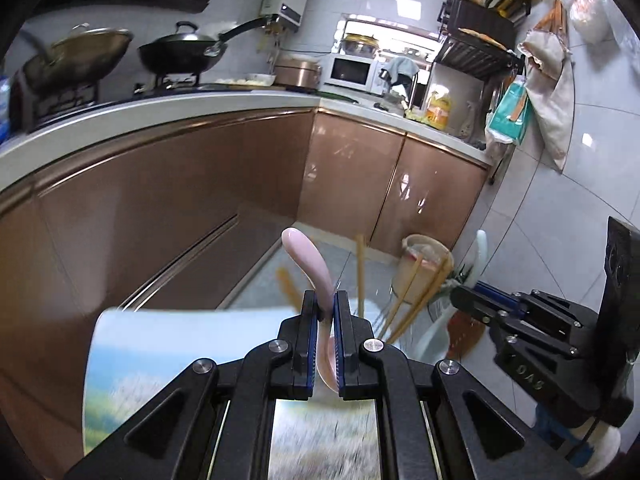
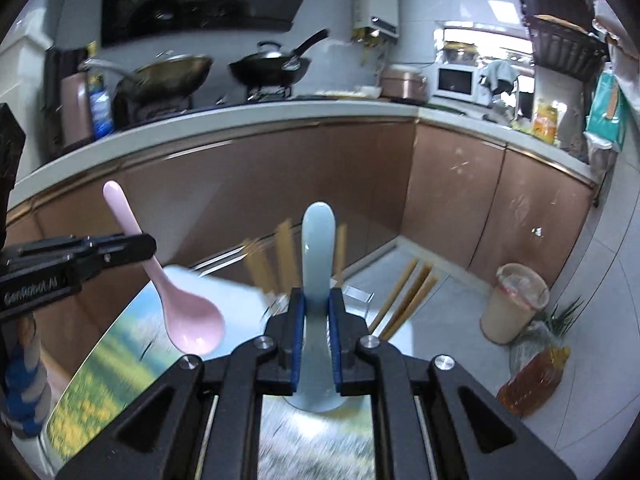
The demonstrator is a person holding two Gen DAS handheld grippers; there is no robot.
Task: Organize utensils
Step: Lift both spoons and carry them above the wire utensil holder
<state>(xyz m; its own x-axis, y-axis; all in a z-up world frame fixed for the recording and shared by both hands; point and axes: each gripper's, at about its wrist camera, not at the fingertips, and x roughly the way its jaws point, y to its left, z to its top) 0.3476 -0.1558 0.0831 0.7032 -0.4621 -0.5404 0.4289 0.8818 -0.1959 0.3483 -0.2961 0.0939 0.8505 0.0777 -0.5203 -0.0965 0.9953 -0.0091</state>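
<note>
A pink spoon [image 2: 176,292] and a pale blue spoon [image 2: 318,280] stood handle-up; blurred wooden chopsticks [image 2: 404,298] leaned behind.

Very little here can be read. In the right wrist view, the black body of the left tongs [image 2: 138,246] carries pale raised lettering along its side, near the left edge of the picture; it looks like "GenRobot.AI", though the last letters are soft. In the left wrist view, the black body of the right tongs [image 1: 464,294] shows a few pale characters on its lower block, turned upside down and cut short, roughly "SVO"; I cannot make out the whole word. Bottles and packets on the bench [image 2: 280,110] have labels, but they are too blurred and small to read.
</note>
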